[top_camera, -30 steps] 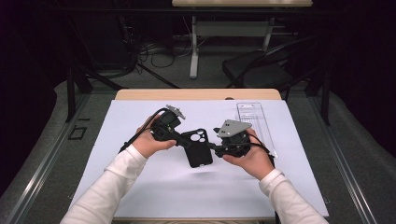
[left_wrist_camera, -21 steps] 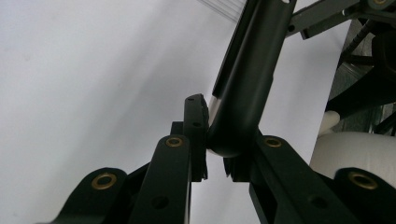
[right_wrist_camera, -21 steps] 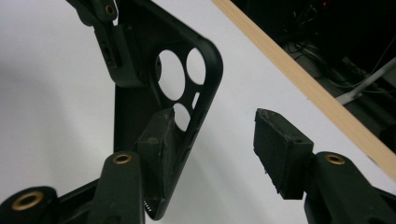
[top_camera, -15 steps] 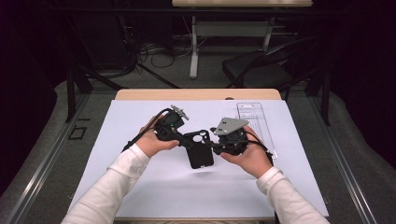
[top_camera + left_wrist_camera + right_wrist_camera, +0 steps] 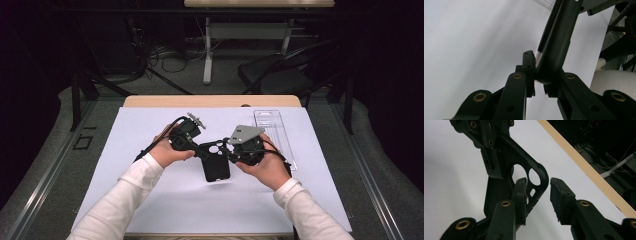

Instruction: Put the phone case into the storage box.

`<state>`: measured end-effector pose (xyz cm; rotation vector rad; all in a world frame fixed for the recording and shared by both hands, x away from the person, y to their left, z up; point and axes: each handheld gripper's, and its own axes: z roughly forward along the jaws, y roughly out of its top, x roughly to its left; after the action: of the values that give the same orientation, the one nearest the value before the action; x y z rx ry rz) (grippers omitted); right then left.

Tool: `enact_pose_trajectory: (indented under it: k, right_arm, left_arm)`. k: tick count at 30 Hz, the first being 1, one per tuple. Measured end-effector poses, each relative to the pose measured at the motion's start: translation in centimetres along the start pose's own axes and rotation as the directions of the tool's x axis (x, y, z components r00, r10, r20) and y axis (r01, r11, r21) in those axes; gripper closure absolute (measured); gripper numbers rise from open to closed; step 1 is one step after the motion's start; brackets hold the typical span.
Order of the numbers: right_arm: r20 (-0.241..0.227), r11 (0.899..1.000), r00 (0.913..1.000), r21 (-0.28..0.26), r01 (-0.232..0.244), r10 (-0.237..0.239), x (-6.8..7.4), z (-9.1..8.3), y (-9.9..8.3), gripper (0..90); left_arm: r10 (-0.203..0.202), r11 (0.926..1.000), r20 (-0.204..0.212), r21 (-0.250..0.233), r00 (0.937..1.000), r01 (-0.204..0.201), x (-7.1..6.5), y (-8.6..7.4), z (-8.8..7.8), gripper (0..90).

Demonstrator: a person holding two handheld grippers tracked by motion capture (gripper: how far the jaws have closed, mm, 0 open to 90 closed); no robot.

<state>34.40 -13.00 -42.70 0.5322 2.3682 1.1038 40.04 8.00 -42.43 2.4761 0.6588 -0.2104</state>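
Note:
A black phone case (image 5: 216, 165) with round camera holes is held up over the white sheet between both hands. My left gripper (image 5: 196, 147) is shut on the case's upper left edge; in the left gripper view the pads (image 5: 529, 67) pinch the case's rim (image 5: 556, 42). My right gripper (image 5: 231, 152) reaches in from the right. In the right gripper view its jaws (image 5: 537, 182) straddle the case's corner (image 5: 506, 152) and have just been closing. One pad lies against the case, and the other pad (image 5: 560, 195) stands off with a gap.
A clear plastic tray (image 5: 272, 132) lies on the white sheet (image 5: 150, 200) at the right, behind my right hand. The table's wooden far edge (image 5: 210, 101) runs across the back. Beyond it are a dark chair (image 5: 280, 75) and cables on the floor.
The right gripper has edged slightly toward the case's corner. Both hands and the case stay almost where they were.

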Motion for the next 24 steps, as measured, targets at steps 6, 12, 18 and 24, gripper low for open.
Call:
enact_pose_trajectory:
  k: [6, 12, 18, 24]
  right_arm:
    - [0.003, 1.0, 0.9999, 0.0, 0.014, -0.014, 0.1, 0.0, 0.3, 70.7]
    - [0.008, 1.0, 0.9996, -0.001, 0.027, -0.027, 0.3, -0.1, 0.7, 73.4]
    - [0.023, 0.999, 0.9985, 0.006, 0.051, -0.051, 0.4, -0.2, 0.8, 75.6]
    - [0.042, 0.997, 0.9962, 0.025, 0.076, -0.077, 0.7, -0.3, 1.0, 77.8]
  left_arm:
    - [-0.003, 1.0, 0.0, 0.008, 1.0, 0.003, 0.0, 0.0, 0.1, 81.8]
    - [-0.001, 0.9998, 0.0, 0.019, 1.0, 0.001, 0.0, 0.1, 0.2, 81.8]
    - [-0.005, 0.9997, 0.0, 0.024, 1.0, 0.005, 0.0, 0.1, 0.3, 81.8]
    - [-0.008, 0.9996, 0.001, 0.028, 1.0, 0.008, -0.1, 0.1, 0.3, 81.8]
